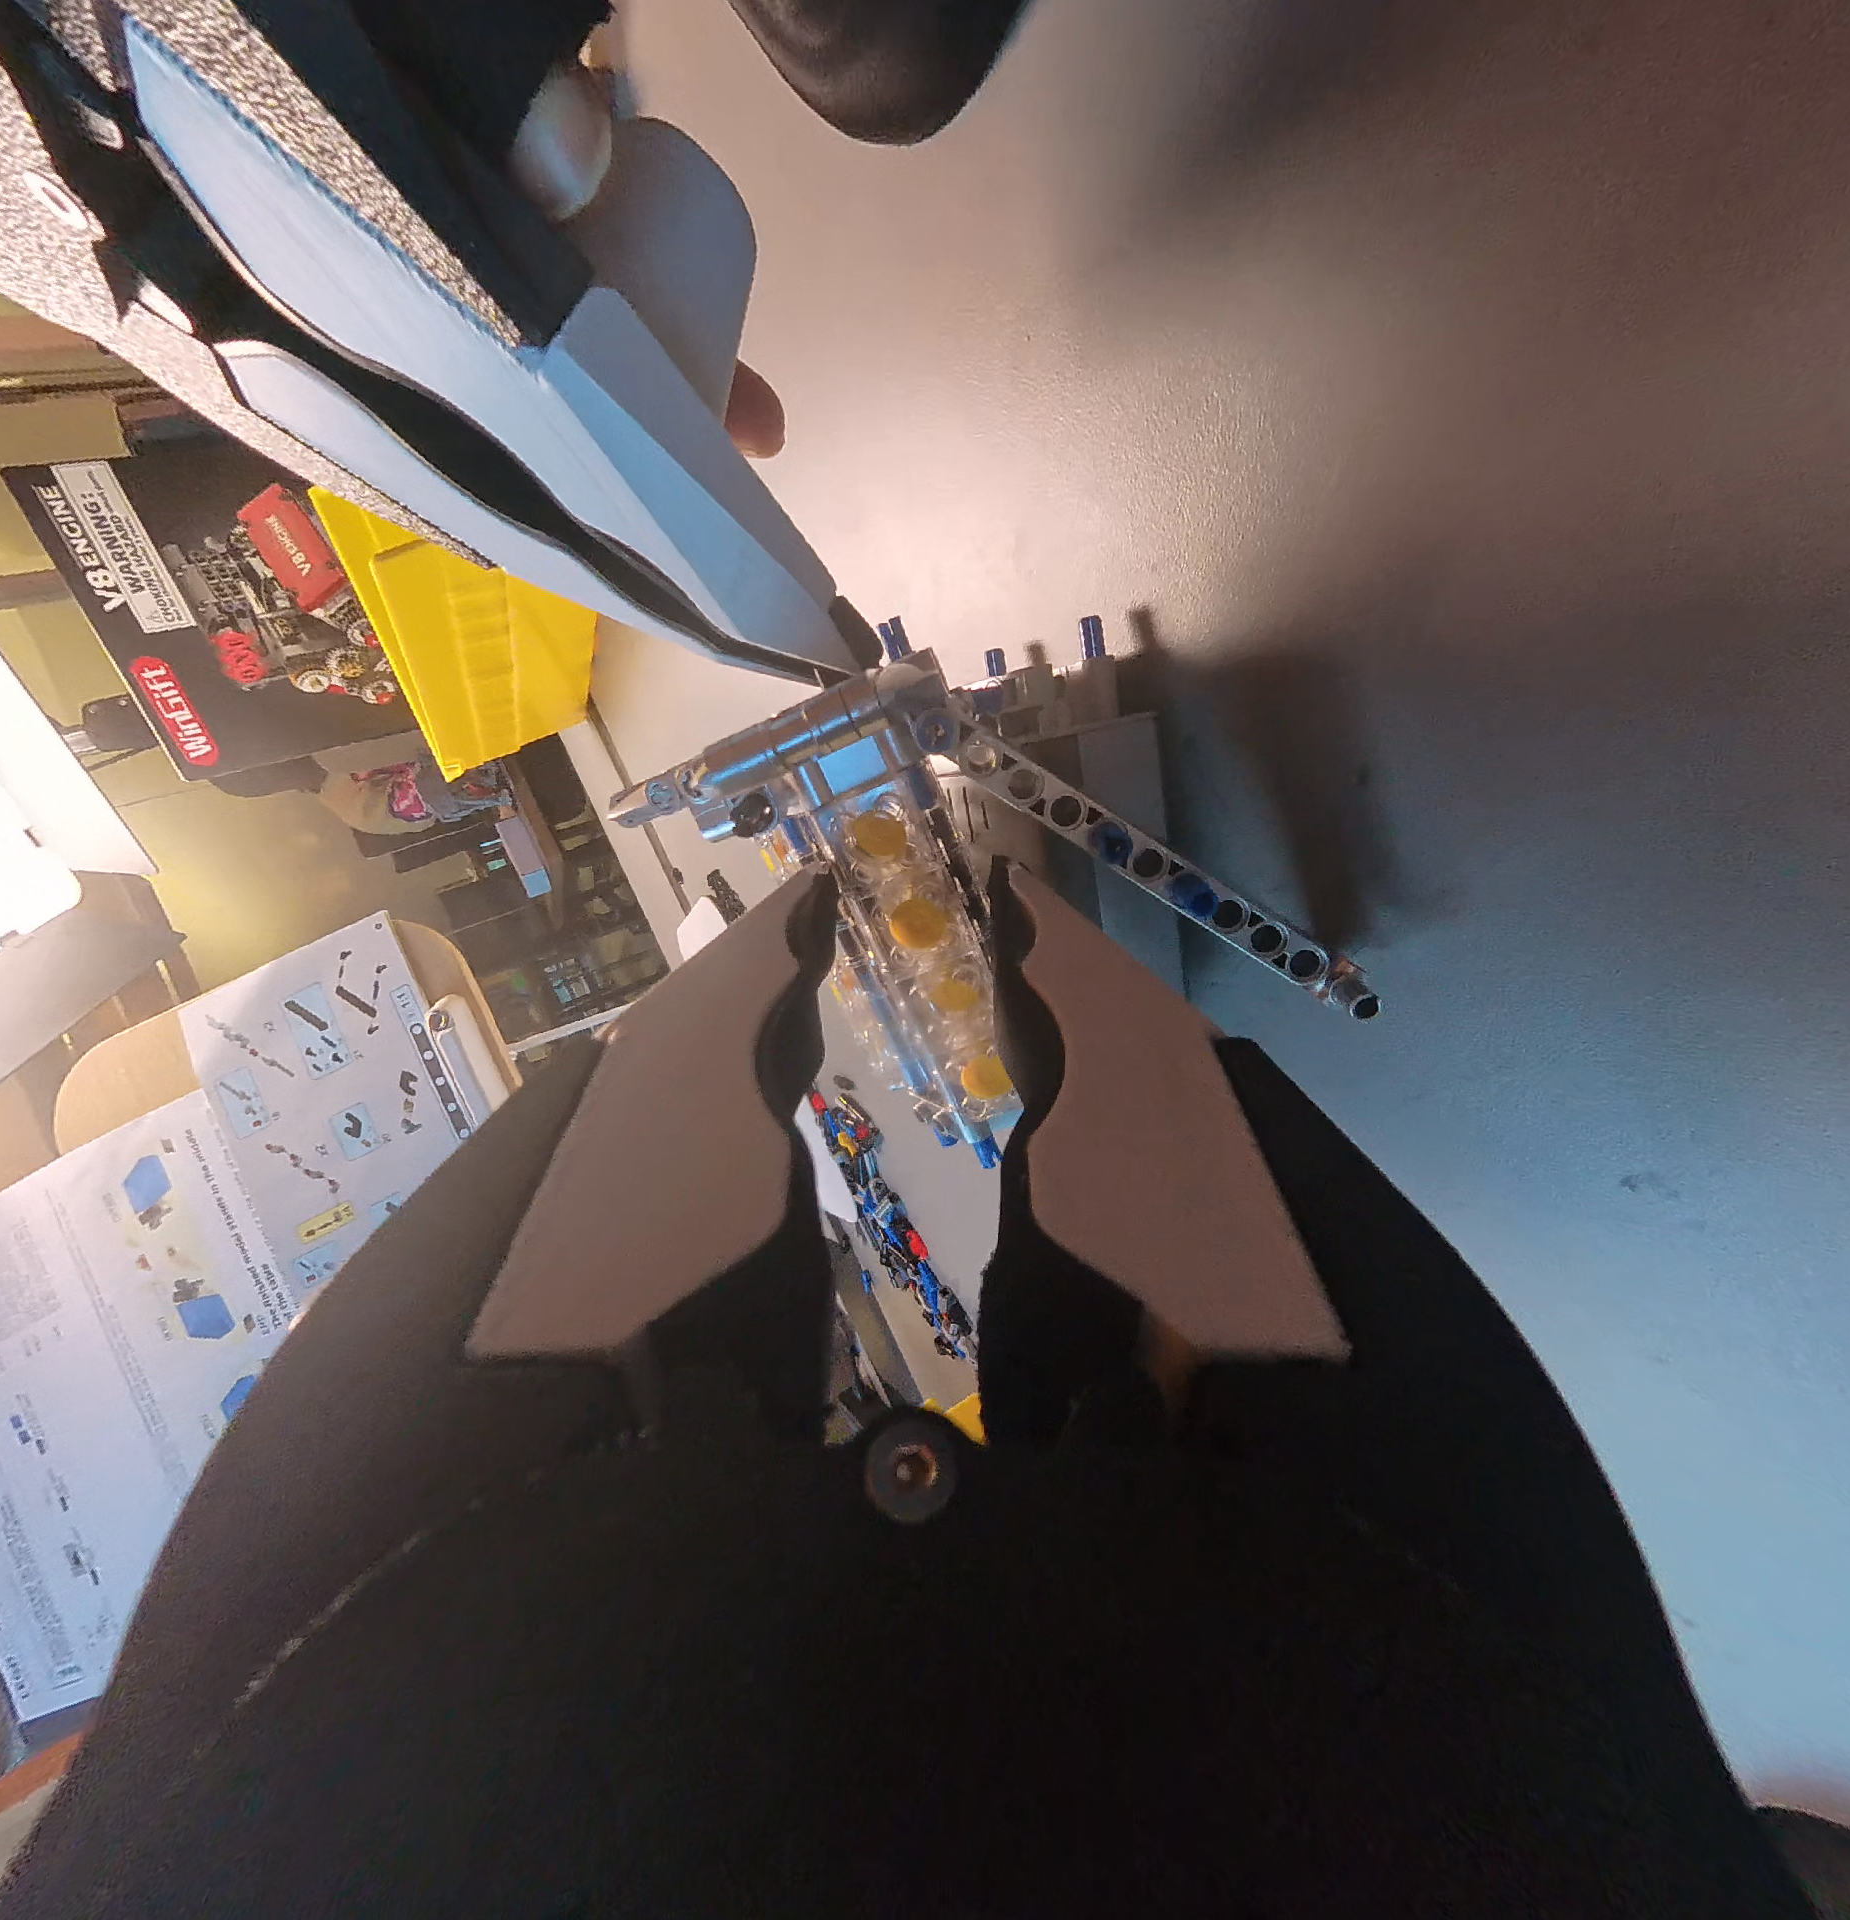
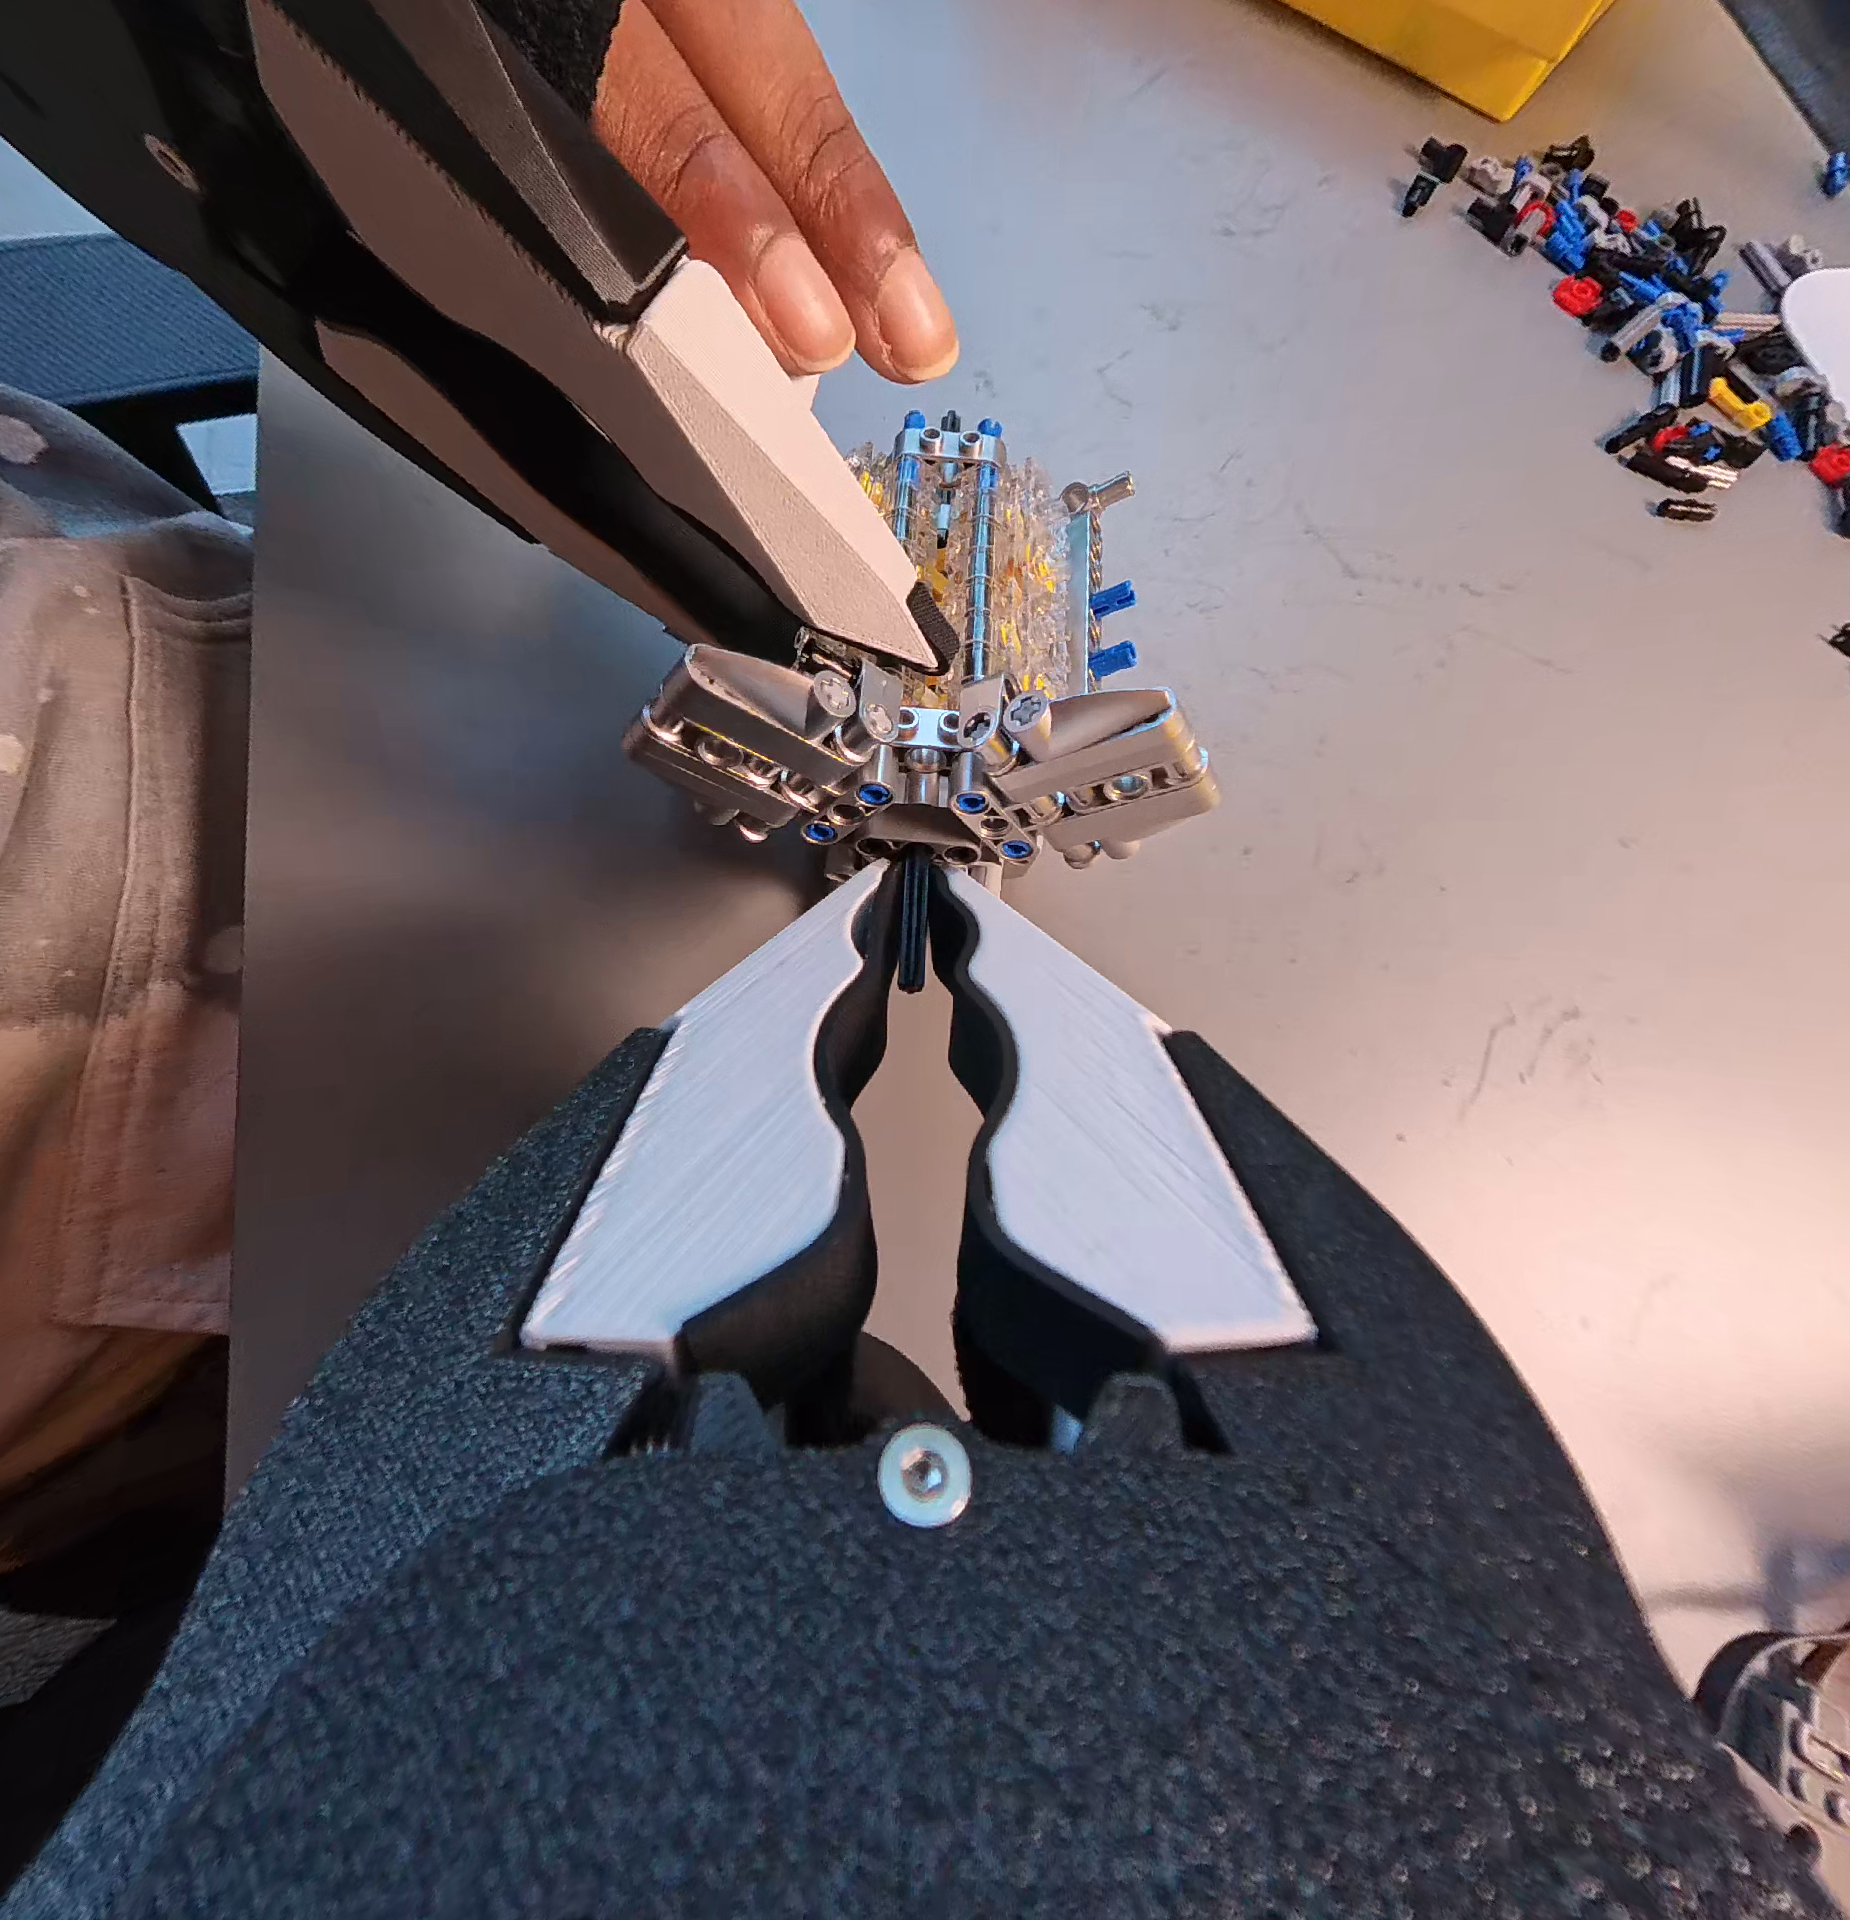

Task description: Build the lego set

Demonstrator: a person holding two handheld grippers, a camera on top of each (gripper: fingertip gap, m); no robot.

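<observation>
Engine model (image 2: pixel 921 717) of silver, clear and yellow bricks sits on the grey table (image 2: pixel 1420 935), directly ahead of the right gripper (image 2: pixel 908 883). Its jaws are narrowed onto a thin black axle (image 2: pixel 913 925), whose far end meets the model's near face. Left gripper (image 1: pixel 905 883) jaws clamp the model's clear cylinder bank. Block largely built; blue pins protrude. Beyond, right: loose parts pile (image 2: pixel 1669 312), yellow bin (image 2: pixel 1461 42). Instruction sheets (image 1: pixel 121 1299) lie left of the left jaws.

The toy engine (image 2: pixel 921 727) is shiny silver and clear plastic. The table (image 2: pixel 1420 935) is smooth, grey and matt.
</observation>
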